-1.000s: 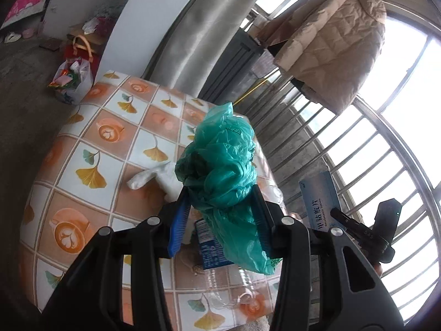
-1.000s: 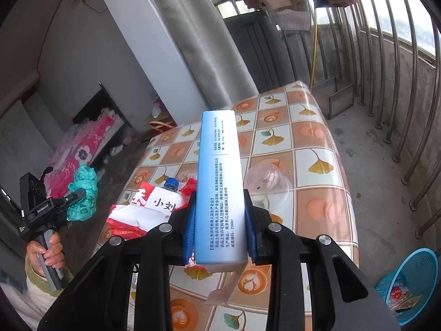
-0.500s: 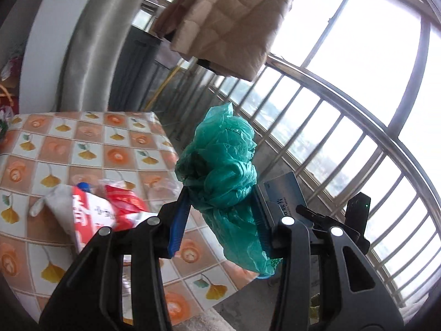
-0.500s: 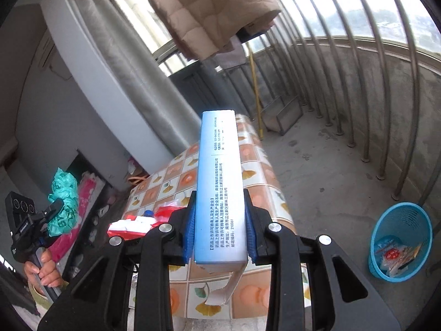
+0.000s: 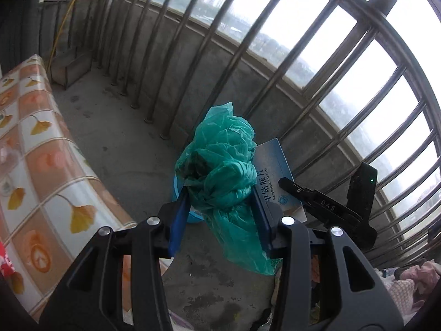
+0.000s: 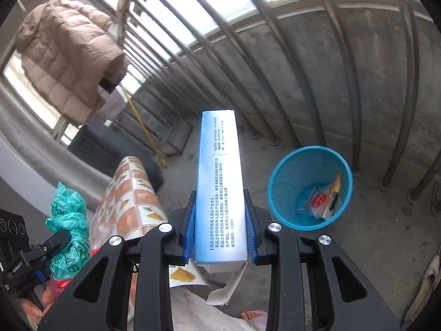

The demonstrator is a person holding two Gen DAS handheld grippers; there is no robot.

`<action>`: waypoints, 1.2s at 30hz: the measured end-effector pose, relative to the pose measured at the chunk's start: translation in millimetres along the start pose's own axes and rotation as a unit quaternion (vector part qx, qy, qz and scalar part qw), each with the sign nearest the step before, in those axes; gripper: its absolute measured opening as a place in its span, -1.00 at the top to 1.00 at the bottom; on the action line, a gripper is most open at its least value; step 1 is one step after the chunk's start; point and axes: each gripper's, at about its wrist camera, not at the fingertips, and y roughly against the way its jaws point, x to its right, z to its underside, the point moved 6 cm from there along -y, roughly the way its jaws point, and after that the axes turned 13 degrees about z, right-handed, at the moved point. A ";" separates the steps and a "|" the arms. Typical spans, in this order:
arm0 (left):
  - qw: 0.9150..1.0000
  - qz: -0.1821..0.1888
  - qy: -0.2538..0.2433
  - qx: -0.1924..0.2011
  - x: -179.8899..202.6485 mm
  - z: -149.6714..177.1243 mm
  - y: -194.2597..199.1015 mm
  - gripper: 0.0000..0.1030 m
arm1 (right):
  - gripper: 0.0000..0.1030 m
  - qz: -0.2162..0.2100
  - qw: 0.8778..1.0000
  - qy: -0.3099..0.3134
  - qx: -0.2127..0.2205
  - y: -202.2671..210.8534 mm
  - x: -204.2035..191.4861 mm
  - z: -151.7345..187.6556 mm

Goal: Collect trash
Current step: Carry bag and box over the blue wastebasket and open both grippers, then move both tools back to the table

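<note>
My left gripper (image 5: 220, 209) is shut on a crumpled green plastic bag (image 5: 223, 176), held in the air above the balcony floor. My right gripper (image 6: 220, 220) is shut on a long light-blue medicine box (image 6: 219, 182), also in the air. In the left wrist view the box (image 5: 273, 173) and the right gripper (image 5: 325, 209) show just right of the bag. In the right wrist view the bag (image 6: 69, 220) shows at the left. A blue mesh trash basket (image 6: 308, 184) stands on the floor to the right of the box, with some wrappers inside. Its rim (image 5: 176, 190) peeks from behind the bag.
A table with a ginkgo-patterned cloth (image 5: 35, 149) stands to the left and also shows in the right wrist view (image 6: 129, 198). Metal railing bars (image 5: 209, 55) and a concrete wall bound the balcony. A beige padded coat (image 6: 66, 55) hangs at the far end.
Both grippers have swung right, away from the table and toward the railing, still holding the bag and the box. The blue basket now sits close in the right wrist view.
</note>
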 end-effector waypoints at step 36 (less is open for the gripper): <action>0.995 -0.104 0.002 0.010 -45.8 -30.3 -35.1 -0.36 | -0.45 0.036 0.995 -0.035 -0.090 -118.3 16.1 2.6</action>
